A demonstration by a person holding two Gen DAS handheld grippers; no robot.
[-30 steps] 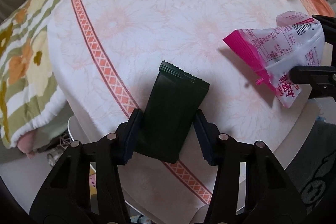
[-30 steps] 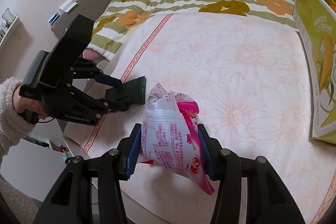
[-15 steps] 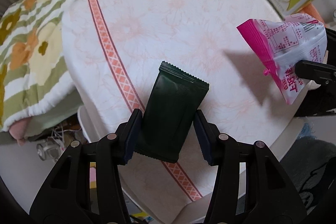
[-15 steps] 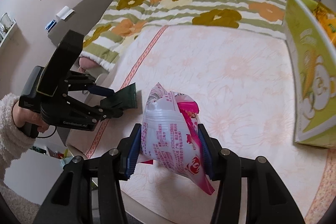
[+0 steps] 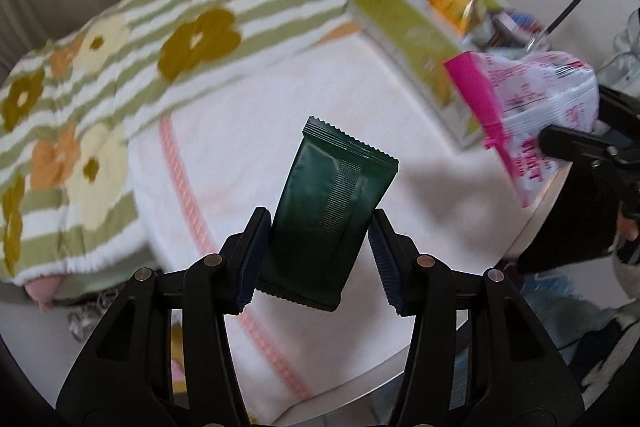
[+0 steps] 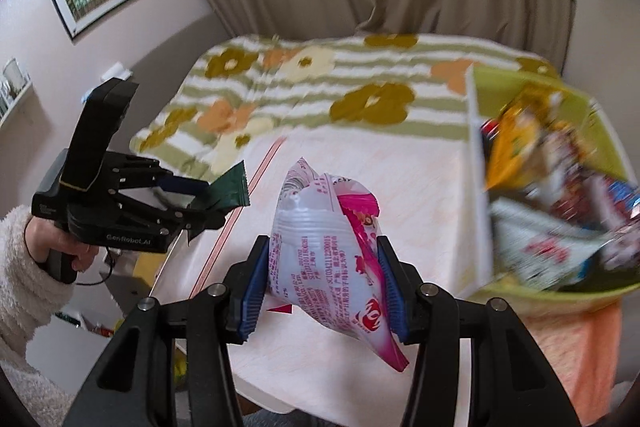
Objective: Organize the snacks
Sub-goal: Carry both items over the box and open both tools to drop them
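A: Both loads up off the table (image 6: 328, 163), clear of the cloth. Left gripper (image 5: 318, 247) closed on the dark green packet (image 5: 332, 211), pads pinching its lower half, crimped top edge tilted toward the green snack box (image 6: 560, 187). Right gripper (image 6: 322, 287) clamped across the middle of the pink-and-white bag (image 6: 324, 247), sealed tail hanging below the fingers.

B: And the box?

A: At the far right of the table, open side up, already crowded with blurred wrappers. Pink bag nearest it, just short of its near wall. Green packet farther off, on the side of the pink bag away from the box, out by the orange stripe in the cloth.

B: So, the carry into the box. Best order?

A: Probably pink bag first, being closest. Up and over the near wall, not into it; that cardboard looks light enough to shove or tip. Down into a gap between the wrappers, then release low, not from height.

B: Risk with the green one?

A: Thin and glossy, held only by its lower part, so likely to pivot between the pads on a fast swing. Slow travel, leading edge pointed down into the box, well apart from the other gripper to avoid a knock above the opening.
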